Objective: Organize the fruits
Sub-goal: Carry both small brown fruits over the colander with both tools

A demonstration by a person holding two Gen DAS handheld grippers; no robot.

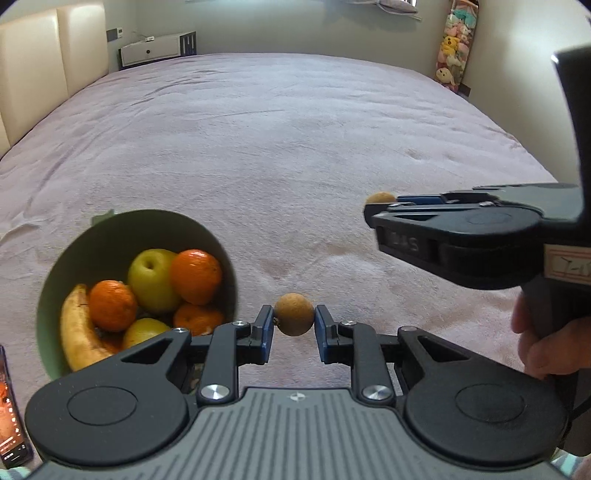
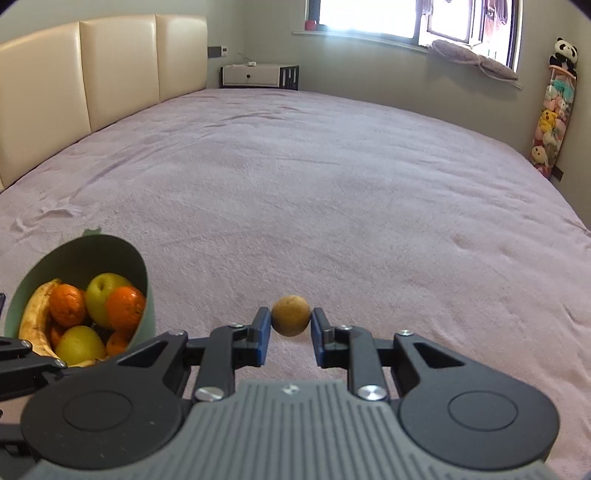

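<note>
My left hand-held gripper (image 1: 294, 320) pinches a small brown round fruit (image 1: 294, 314) — so does my right hand-held gripper (image 2: 290, 320), gripping its own (image 2: 290, 315). The green bowl (image 1: 74, 254) of oranges, apples and a banana sits on the bed (image 1: 280, 140) — just left.

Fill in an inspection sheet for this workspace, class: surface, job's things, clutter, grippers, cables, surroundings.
Surface: pink bedspread, lightly wrinkled.
Job's things: green bowl holding a banana, oranges and green apples; two small brown round fruits, one per gripper.
Clutter: phone at the left edge.
Grippers: left gripper shut on a brown fruit; right gripper shut on the other brown fruit.
Cables: nothing seen.
Surroundings: cream headboard, nightstand, window, plush toys.
</note>
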